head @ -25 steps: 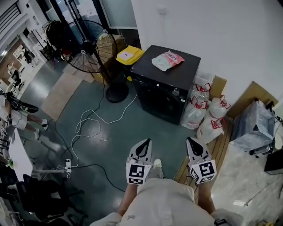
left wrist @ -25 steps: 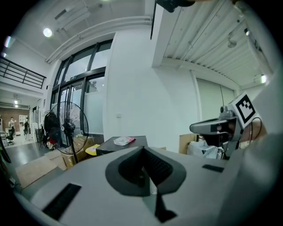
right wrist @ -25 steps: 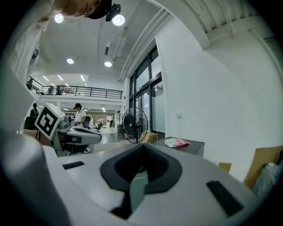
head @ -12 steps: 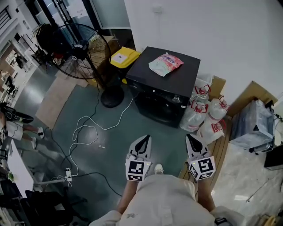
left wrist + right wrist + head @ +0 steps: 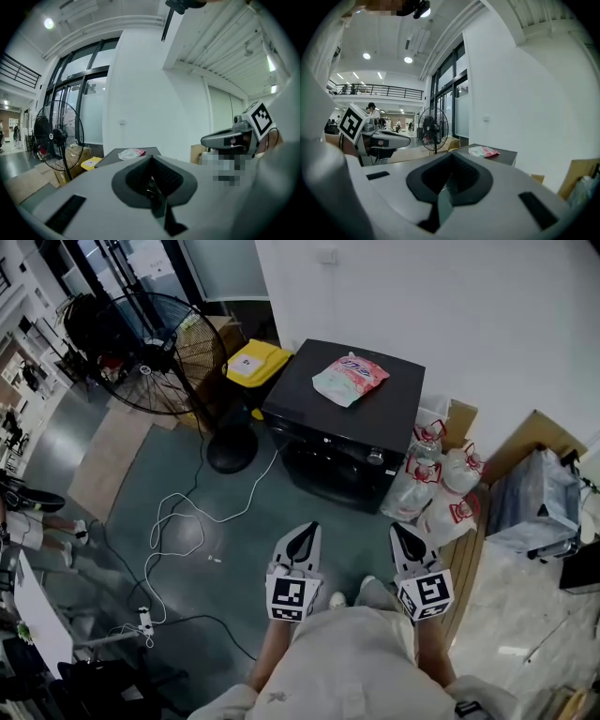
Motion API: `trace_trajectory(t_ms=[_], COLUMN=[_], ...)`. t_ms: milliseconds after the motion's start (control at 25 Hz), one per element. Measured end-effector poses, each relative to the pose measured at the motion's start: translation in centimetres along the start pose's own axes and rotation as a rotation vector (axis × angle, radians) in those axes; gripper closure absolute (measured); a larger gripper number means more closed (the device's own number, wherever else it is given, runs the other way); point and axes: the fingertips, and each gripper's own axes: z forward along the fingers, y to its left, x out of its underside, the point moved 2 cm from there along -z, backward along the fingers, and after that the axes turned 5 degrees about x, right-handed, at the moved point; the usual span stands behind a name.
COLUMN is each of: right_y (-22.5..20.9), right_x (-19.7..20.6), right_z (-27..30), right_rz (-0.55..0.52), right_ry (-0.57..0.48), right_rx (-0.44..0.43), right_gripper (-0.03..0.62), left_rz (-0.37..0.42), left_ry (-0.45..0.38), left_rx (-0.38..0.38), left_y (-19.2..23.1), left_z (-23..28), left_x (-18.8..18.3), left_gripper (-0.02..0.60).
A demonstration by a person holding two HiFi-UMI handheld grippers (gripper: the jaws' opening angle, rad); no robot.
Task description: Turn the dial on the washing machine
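Note:
The black washing machine (image 5: pixel 337 413) stands against the white wall, with a small silver dial (image 5: pixel 375 457) on its front panel near the right. A pink and white bag (image 5: pixel 350 378) lies on its lid. Both grippers hang side by side above the floor in front of the machine, well short of it. My left gripper (image 5: pixel 304 530) is shut and empty. So is my right gripper (image 5: pixel 402 529), which points towards the machine's right part. The left gripper view shows the machine's lid (image 5: pixel 112 155) and the bag (image 5: pixel 131 153) far ahead. In the right gripper view the bag (image 5: pixel 483 151) also lies far off.
A black floor fan (image 5: pixel 141 343) and a yellow bin (image 5: pixel 251 364) stand left of the machine. A white cable (image 5: pixel 187 517) loops over the floor. White bags of bottles (image 5: pixel 441 479), cardboard (image 5: pixel 530 439) and a clear crate (image 5: pixel 542 504) crowd the right side.
The person has stepped forward. The washing machine now sits nearer and a little further left in the head view. Both grippers stay shut, side by side.

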Motion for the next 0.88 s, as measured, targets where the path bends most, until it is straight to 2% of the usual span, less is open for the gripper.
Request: trace_trajectory(t_ms=[440, 880], right_y=[-2.9, -8.0], right_x=[-0.3, -0.5], right_z=[5.6, 13.9], right_rz=[0.004, 0.007], right_ry=[0.014, 0.026], right_rx=[-0.008, -0.052], right_gripper=[0.585, 0.585], left_rz=[0.005, 0.006], left_ry=[0.007, 0.012], left_rx=[-0.006, -0.048], left_y=[2.7, 5.4], left_z=[5.2, 13.1], left_x=[-0.7, -2.6], left_gripper=[0.569, 0.569])
